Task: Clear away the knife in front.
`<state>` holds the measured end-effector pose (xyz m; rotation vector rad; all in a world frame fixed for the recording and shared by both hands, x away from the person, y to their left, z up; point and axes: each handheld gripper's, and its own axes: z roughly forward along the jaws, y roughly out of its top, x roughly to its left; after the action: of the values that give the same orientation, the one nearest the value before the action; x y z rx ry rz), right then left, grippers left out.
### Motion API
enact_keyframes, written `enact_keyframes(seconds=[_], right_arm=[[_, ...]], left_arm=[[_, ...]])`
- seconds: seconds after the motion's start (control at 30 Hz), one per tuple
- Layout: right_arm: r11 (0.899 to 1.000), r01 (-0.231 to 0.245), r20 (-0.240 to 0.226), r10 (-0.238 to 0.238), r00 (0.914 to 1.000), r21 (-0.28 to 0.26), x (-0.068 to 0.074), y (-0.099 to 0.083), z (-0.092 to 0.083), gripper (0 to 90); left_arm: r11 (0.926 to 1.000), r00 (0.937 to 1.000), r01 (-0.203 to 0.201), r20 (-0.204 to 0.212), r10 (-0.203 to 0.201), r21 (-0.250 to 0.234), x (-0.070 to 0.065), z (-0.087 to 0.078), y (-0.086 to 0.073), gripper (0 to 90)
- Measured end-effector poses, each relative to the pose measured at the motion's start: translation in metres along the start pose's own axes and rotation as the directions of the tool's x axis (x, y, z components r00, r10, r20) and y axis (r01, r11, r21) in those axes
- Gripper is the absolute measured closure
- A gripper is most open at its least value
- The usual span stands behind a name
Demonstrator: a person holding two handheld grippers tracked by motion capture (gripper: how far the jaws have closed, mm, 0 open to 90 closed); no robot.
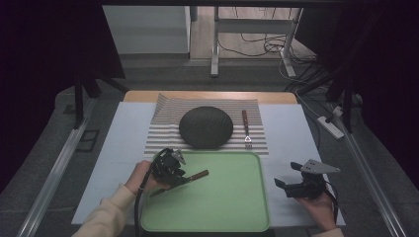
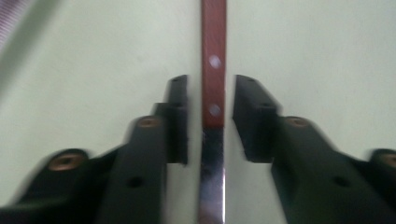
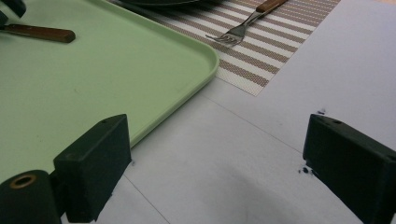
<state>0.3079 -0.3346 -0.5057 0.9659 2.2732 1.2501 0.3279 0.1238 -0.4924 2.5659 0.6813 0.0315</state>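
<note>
A knife with a red-brown wooden handle (image 2: 213,70) and a steel blade lies on the green tray (image 1: 227,197). My left gripper (image 2: 210,86) straddles it where handle meets blade. The jaws stand open, with a narrow gap on each side of the knife. From above, the left gripper (image 1: 173,173) is over the tray's left part, and the knife handle (image 1: 200,174) pokes out to its right. My right gripper (image 1: 287,174) hovers open and empty over the white table cover, just right of the tray. Between its jaws (image 3: 219,135) lies bare table.
A striped placemat (image 1: 163,123) behind the tray carries a dark round plate (image 1: 206,127) and a wooden-handled fork (image 1: 246,129), tines toward the tray. The fork (image 3: 243,25) and tray corner (image 3: 205,60) lie ahead of the right gripper. Cables and table legs stand beyond the far edge.
</note>
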Motion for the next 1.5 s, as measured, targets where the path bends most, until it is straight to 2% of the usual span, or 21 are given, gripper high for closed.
enact_keyframes(seconds=[0.1,0.17,0.23,0.3,0.47,0.6,0.77,0.87,1.0,1.07,1.17,1.3,1.33,1.5], right_arm=[[1.0,0.002,0.0,-0.002,1.0,0.002,0.0,0.0,0.0,7.6],[1.0,0.001,0.0,-0.001,1.0,0.002,0.0,0.0,0.0,7.6],[1.0,0.0,0.001,0.0,1.0,0.001,0.0,0.0,0.0,7.6],[1.0,0.002,0.001,-0.002,1.0,0.002,0.0,0.0,0.0,7.6],[1.0,0.002,0.001,-0.002,1.0,0.004,0.0,0.0,-0.001,7.6],[1.0,0.002,0.002,-0.002,1.0,0.002,0.0,-0.001,-0.001,7.6],[1.0,0.003,0.005,-0.003,1.0,0.003,0.0,-0.001,-0.001,7.6],[1.0,0.002,0.005,-0.002,1.0,0.004,0.0,-0.001,-0.001,7.6],[1.0,0.004,0.004,-0.004,1.0,0.01,0.0,-0.001,-0.001,7.6],[1.0,0.003,0.007,-0.003,1.0,0.008,0.0,-0.001,0.0,7.6],[1.0,0.004,0.008,-0.004,1.0,0.011,0.0,-0.001,0.0,7.6],[1.0,0.006,0.012,-0.006,0.9999,0.012,0.001,-0.001,0.0,7.6],[1.0,0.007,0.013,-0.007,0.9999,0.012,0.001,-0.001,0.0,7.6],[1.0,0.008,0.014,-0.008,0.9999,0.013,0.001,-0.001,0.0,7.6]], left_arm=[[0.9971,0.9996,-0.009,-0.029,0.007,-0.076,-0.001,-0.009,0.006,66.0],[0.9926,0.9995,-0.011,-0.029,0.007,-0.121,-0.002,-0.012,0.011,73.7],[0.9882,0.9995,-0.014,-0.028,0.01,-0.152,-0.003,-0.013,0.017,85.8],[0.9861,0.9997,-0.019,-0.018,0.017,-0.165,-0.005,-0.011,0.023,88.9],[0.9876,0.9986,-0.047,0.017,0.05,-0.15,-0.009,0.003,0.037,88.9],[0.9912,0.9966,-0.069,0.038,0.073,-0.113,-0.011,0.02,0.043,88.9],[0.9941,0.9958,-0.079,0.039,0.082,-0.075,-0.009,0.033,0.045,88.9],[0.9955,0.997,-0.066,0.034,0.069,-0.068,-0.003,0.037,0.046,88.9],[0.9948,0.9972,-0.053,0.048,0.058,-0.087,0.004,0.04,0.047,88.9],[0.994,0.9956,-0.058,0.067,0.065,-0.093,0.003,0.041,0.048,88.9],[0.9922,0.991,-0.089,0.092,0.097,-0.088,0.0,0.043,0.05,88.9],[0.9938,0.9937,-0.108,0.029,0.108,-0.027,-0.003,0.05,0.054,88.9],[0.9951,0.995,-0.092,0.037,0.093,-0.037,-0.001,0.051,0.053,88.9],[0.9977,0.9988,-0.048,0.006,0.048,-0.048,0.009,0.047,0.05,88.9]])
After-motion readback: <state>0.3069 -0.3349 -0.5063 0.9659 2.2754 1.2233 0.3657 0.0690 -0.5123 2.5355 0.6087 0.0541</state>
